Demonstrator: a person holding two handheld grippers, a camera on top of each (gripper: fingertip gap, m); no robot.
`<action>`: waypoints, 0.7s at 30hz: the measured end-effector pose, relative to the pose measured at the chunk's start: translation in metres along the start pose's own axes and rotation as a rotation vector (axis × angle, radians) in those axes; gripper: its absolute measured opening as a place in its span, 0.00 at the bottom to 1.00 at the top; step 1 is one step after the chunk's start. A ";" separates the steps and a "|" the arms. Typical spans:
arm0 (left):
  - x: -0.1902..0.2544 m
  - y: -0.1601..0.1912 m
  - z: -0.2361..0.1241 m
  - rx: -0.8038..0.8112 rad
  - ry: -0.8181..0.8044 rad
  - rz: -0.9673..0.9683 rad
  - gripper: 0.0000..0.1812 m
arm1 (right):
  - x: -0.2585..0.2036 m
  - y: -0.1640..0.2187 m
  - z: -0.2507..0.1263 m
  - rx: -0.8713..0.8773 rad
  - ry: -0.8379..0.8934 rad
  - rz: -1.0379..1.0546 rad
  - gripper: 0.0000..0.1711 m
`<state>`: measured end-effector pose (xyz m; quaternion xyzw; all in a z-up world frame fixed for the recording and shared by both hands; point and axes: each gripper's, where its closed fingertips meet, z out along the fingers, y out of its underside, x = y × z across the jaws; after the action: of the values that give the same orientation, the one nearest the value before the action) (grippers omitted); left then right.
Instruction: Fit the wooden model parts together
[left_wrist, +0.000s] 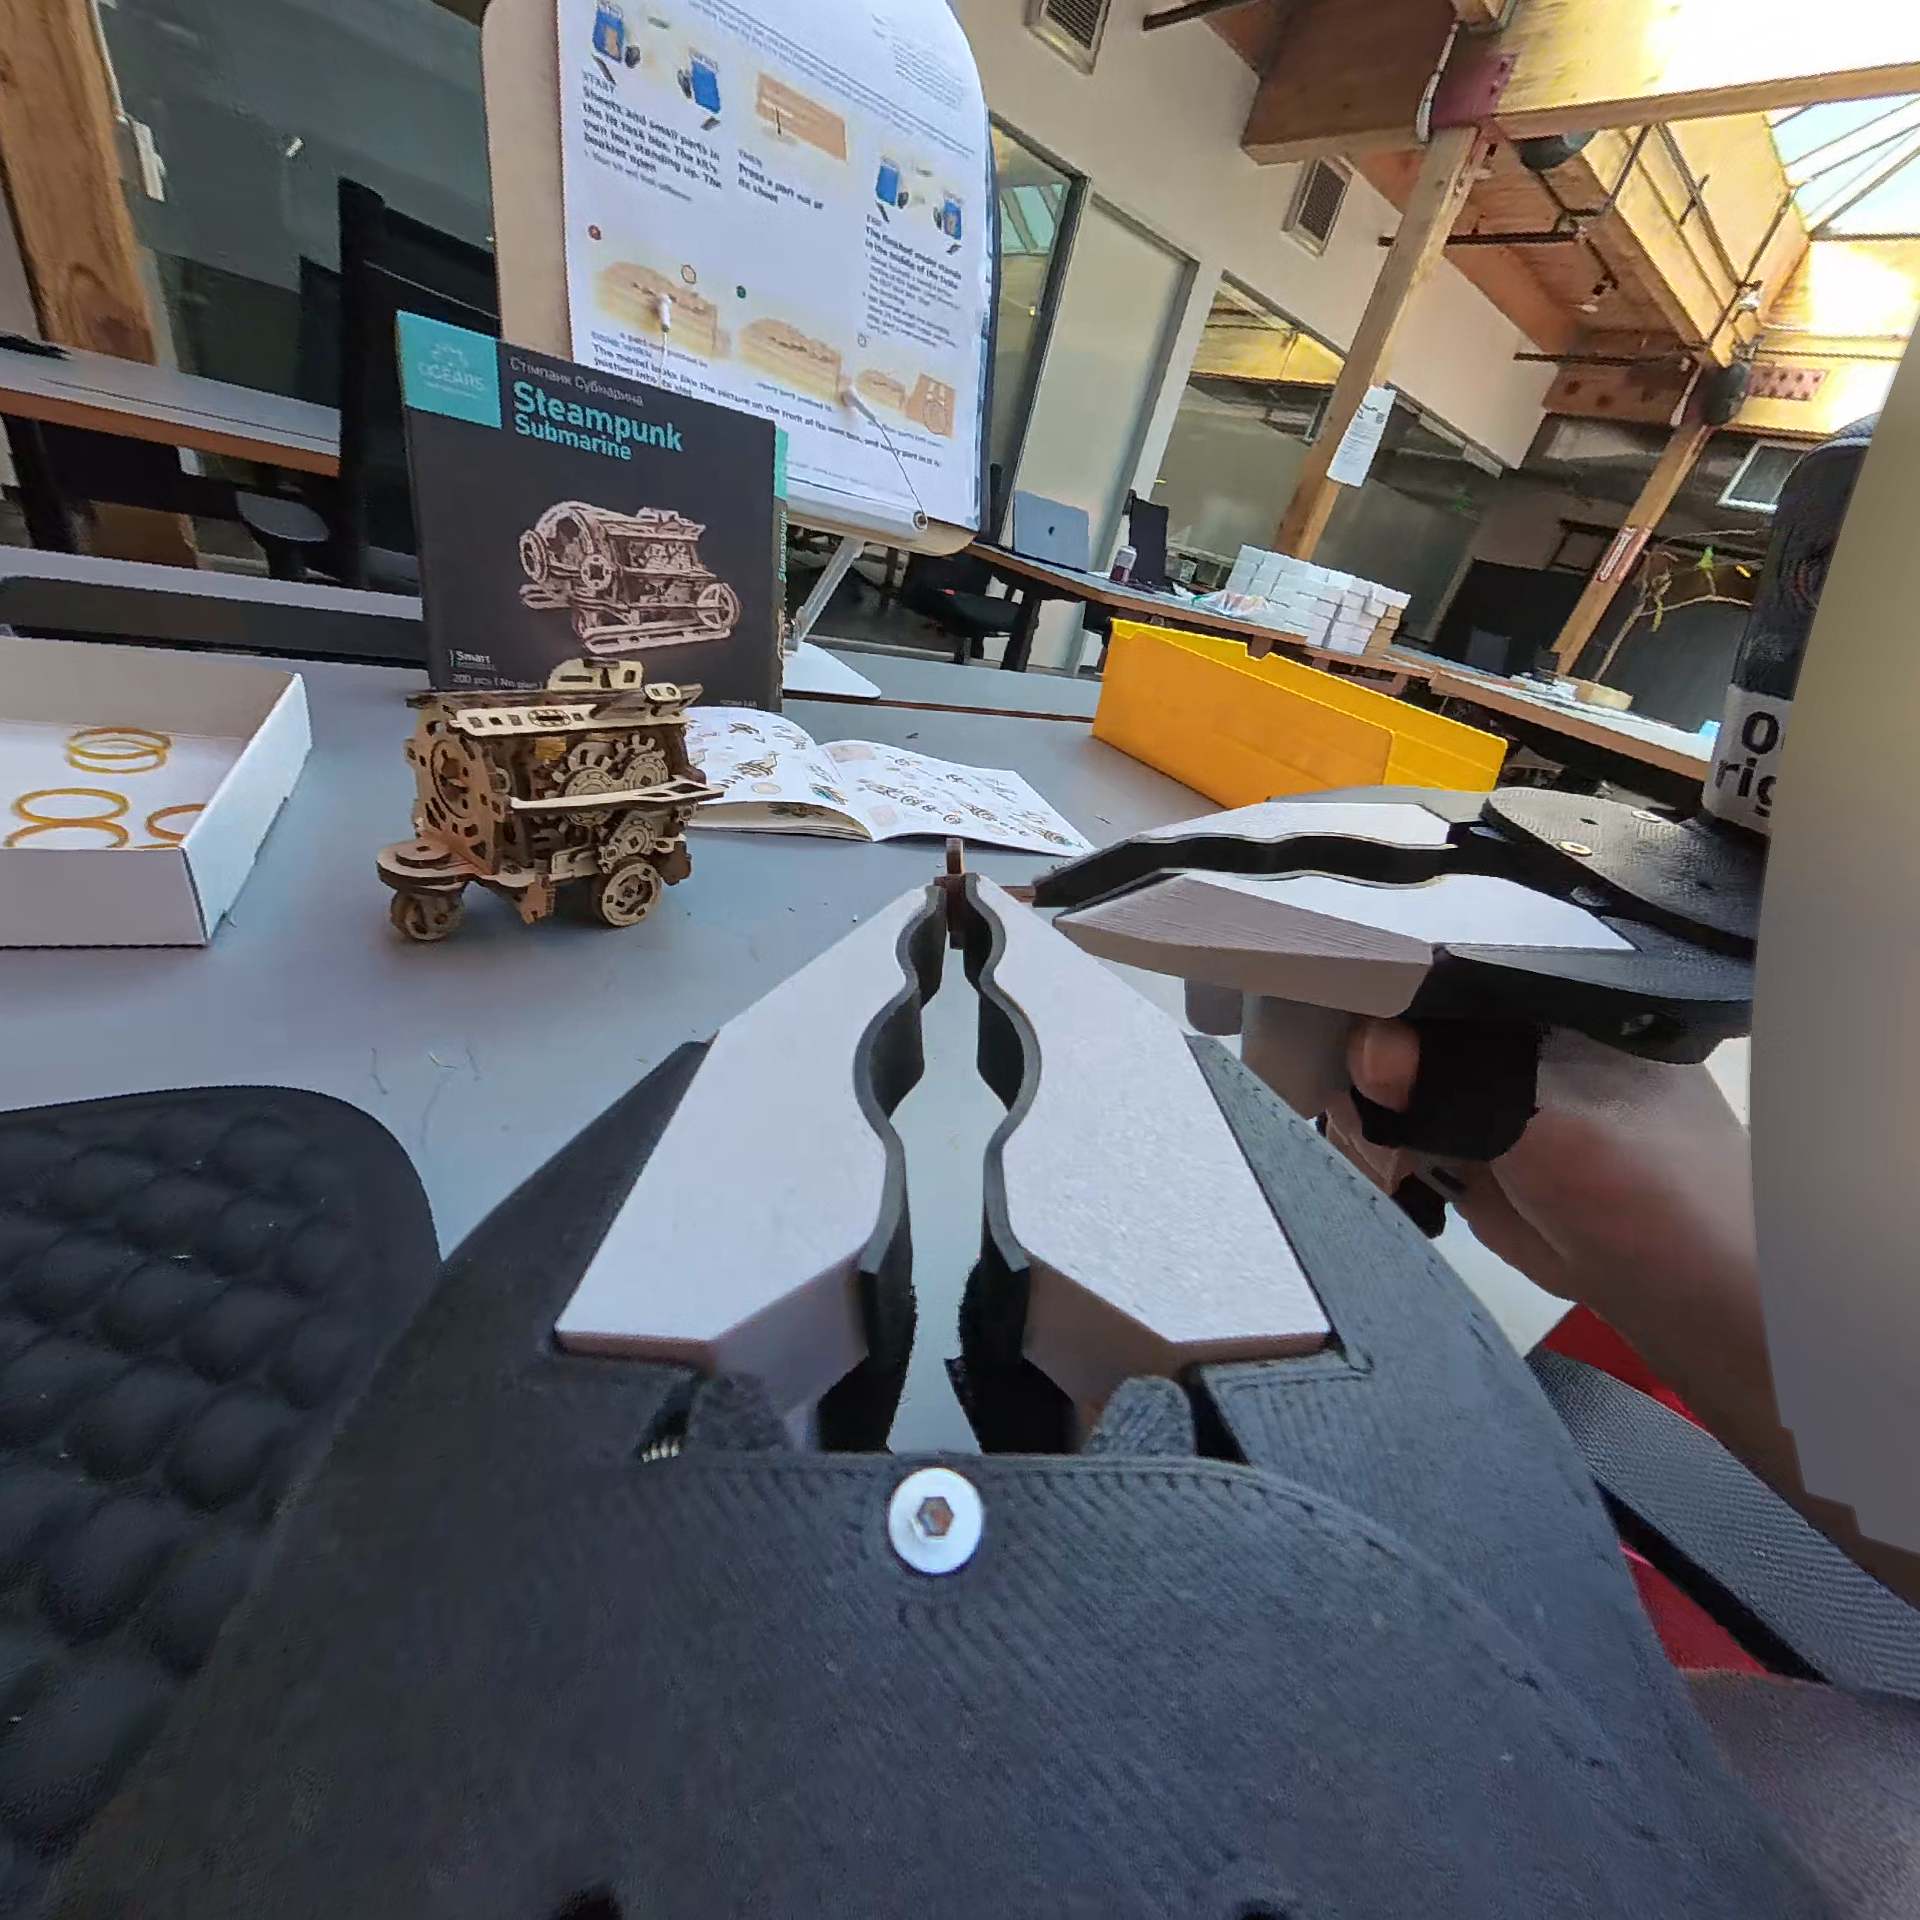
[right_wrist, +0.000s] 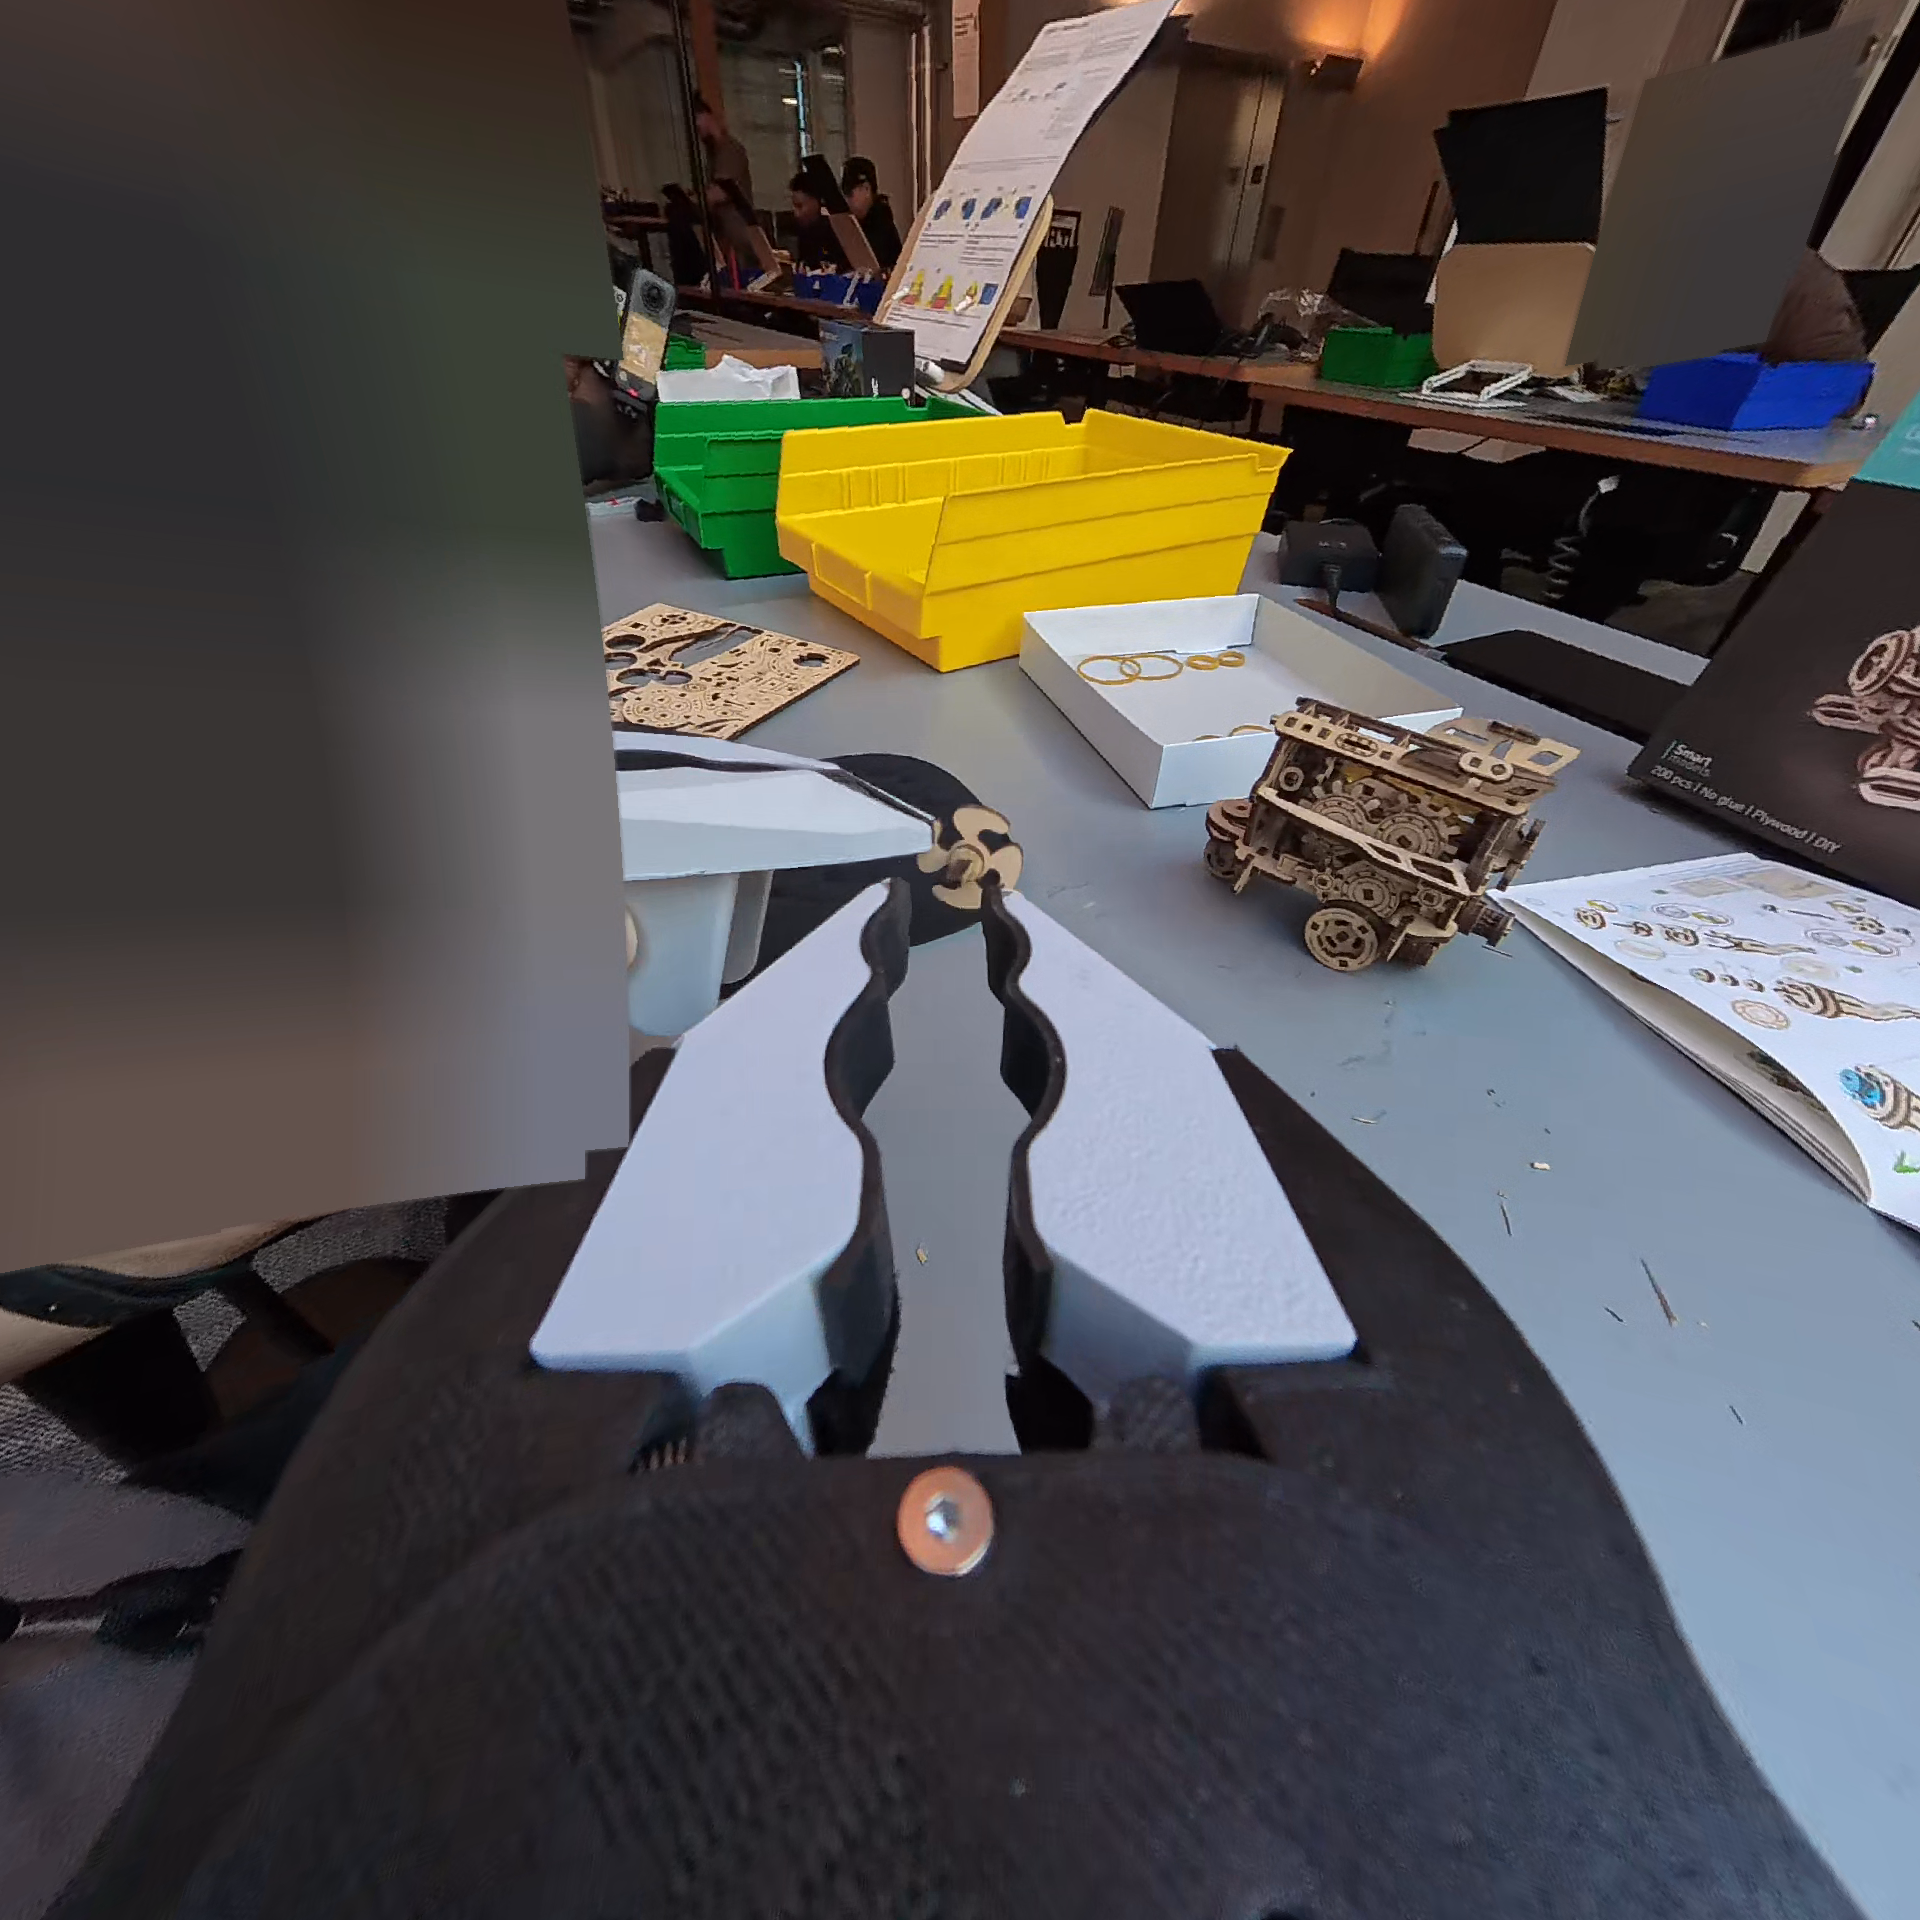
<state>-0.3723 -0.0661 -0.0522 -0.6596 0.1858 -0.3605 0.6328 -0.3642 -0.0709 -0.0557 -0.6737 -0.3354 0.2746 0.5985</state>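
Observation:
A small wooden propeller part (left_wrist: 951, 862) (right_wrist: 977, 847) is held in the air between both grippers. My left gripper (left_wrist: 951, 896) is shut on it edge-on, and its tip comes in from the left in the right wrist view (right_wrist: 920, 826). My right gripper (right_wrist: 943, 891) meets the part from the right (left_wrist: 1044, 896). Its jaws stand narrowly apart, closed around a thin wooden pin (left_wrist: 1015, 889) that sticks out of the part's hub. The assembled wooden model (left_wrist: 540, 800) (right_wrist: 1371, 852) stands apart on the grey table.
The kit box (left_wrist: 592, 540) and an open booklet (left_wrist: 873, 790) (right_wrist: 1745, 956) lie behind the model. Nearby are a white tray (left_wrist: 249, 790) (right_wrist: 1174, 779) with rubber bands, a yellow bin (left_wrist: 1278, 717) (right_wrist: 1039, 540), a green bin (right_wrist: 717, 468), a punched wooden sheet (right_wrist: 717, 665) and a black pad (left_wrist: 156, 1299). Left and right tips are no more than a few centimetres apart. The assembled wooden model (left_wrist: 540, 800) is about equally far from each gripper, around 15 centimeters. The right camera catches it too, in the right wrist view (right_wrist: 1285, 801).

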 end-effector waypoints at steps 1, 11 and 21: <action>0.000 -0.002 -0.001 0.011 -0.006 0.009 0.00 | 0.000 0.000 0.001 -0.002 0.002 0.002 0.06; -0.001 -0.005 -0.001 0.034 -0.022 0.031 0.00 | 0.002 -0.008 0.005 0.021 0.006 -0.011 0.04; 0.002 -0.003 -0.001 0.031 -0.012 0.026 0.00 | 0.003 -0.006 0.006 -0.006 0.010 -0.043 0.01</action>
<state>-0.3721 -0.0675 -0.0486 -0.6494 0.1848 -0.3512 0.6487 -0.3681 -0.0645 -0.0505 -0.6696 -0.3478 0.2571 0.6038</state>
